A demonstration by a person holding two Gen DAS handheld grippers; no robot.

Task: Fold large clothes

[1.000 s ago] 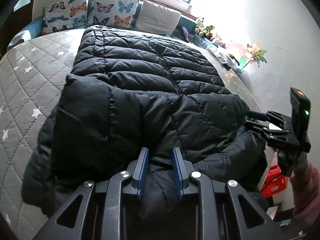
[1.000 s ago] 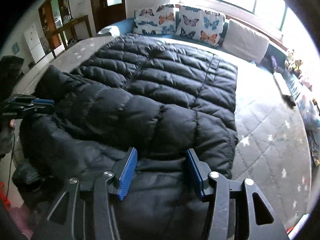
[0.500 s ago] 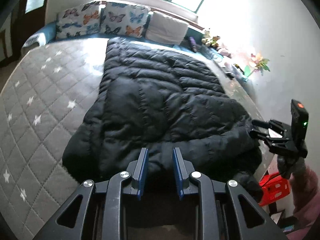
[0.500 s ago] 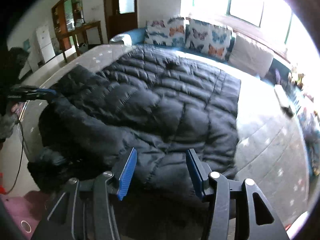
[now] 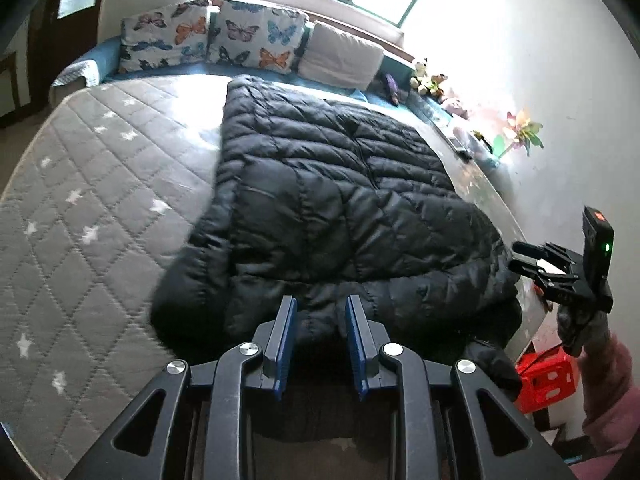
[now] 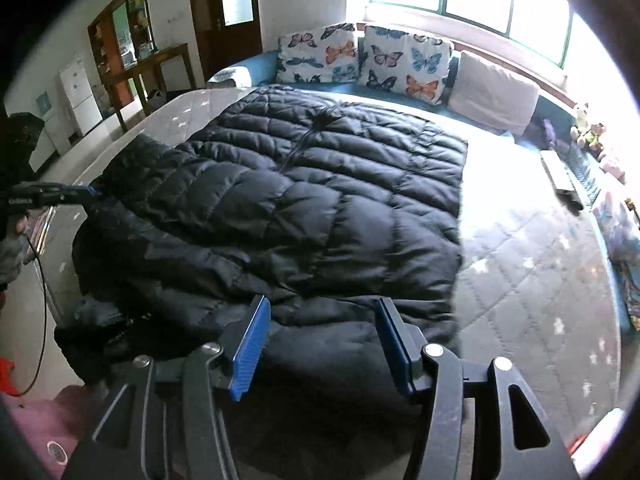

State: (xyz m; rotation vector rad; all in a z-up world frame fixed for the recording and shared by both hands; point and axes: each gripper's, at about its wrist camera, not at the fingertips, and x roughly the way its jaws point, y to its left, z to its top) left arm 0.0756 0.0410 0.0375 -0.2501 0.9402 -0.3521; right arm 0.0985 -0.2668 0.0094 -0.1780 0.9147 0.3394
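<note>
A black quilted puffer coat (image 5: 340, 184) lies spread on the grey star-quilted mattress (image 5: 100, 200), its near end bunched in layers and partly hanging off the bed corner. My left gripper (image 5: 319, 304) hovers over the near hem, its blue pads a narrow gap apart with nothing pinched. From the right wrist view it shows at the coat's left edge (image 6: 94, 191). My right gripper (image 6: 322, 304) is above the near hem of the coat (image 6: 300, 208). Its jaws are opening wide, with fabric below them but not pressed. It also appears at the coat's right edge (image 5: 520, 254).
Butterfly pillows (image 5: 224, 40) and a plain cushion line the far end under the window. Plush toys (image 5: 428, 78) sit on the ledge by the white wall. A red crate (image 5: 548, 376) stands on the floor beside a pink sleeve (image 5: 612, 400). A wooden table (image 6: 160, 60) stands far left.
Both grippers have drawn back and up from the coat. Fabric that filled the left jaws a second ago now lies flat beyond them. The right jaws have widened a little.
</note>
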